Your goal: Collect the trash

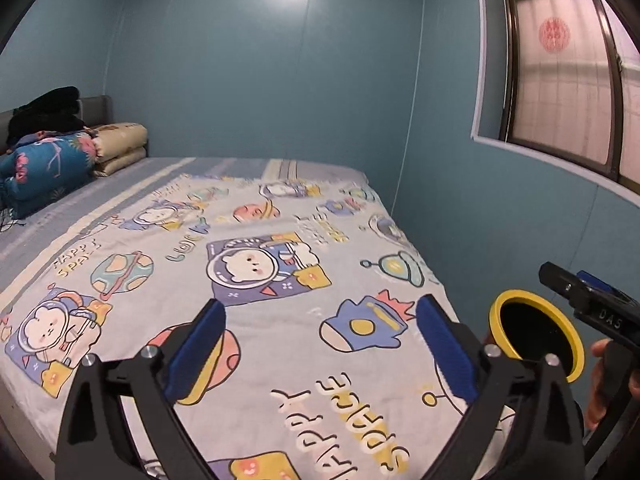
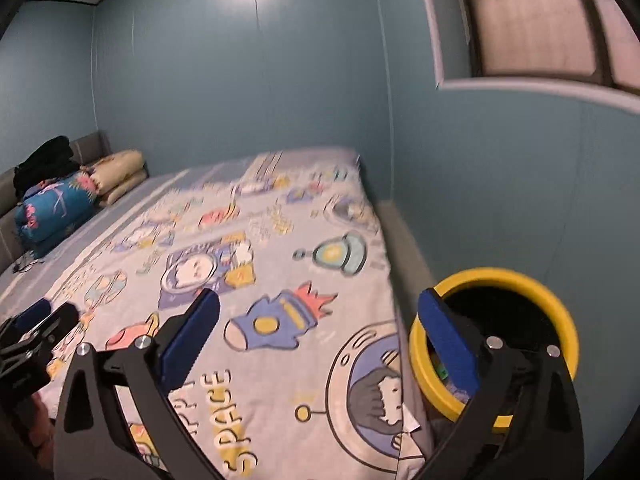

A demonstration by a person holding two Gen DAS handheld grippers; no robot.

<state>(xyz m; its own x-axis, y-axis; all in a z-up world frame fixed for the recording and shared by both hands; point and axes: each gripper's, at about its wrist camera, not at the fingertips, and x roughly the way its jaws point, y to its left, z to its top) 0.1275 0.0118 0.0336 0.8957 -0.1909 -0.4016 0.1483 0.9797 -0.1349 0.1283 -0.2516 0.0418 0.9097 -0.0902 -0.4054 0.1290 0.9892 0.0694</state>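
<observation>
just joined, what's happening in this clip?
A person holds two grippers over a bed with a space-print sheet. Both the left gripper and the right gripper have open jaws with nothing between them. A yellow-rimmed bin sits beside the bed's corner, next to the right gripper. No loose trash shows on the sheet; folded bedding is piled at the far end.

Blue-green walls [image 1: 260, 80] enclose a bed [image 1: 248, 264] with a cartoon space sheet; folded bedding [image 1: 52, 164] lies far left, a frosted window [image 1: 560, 80] on the right.
</observation>
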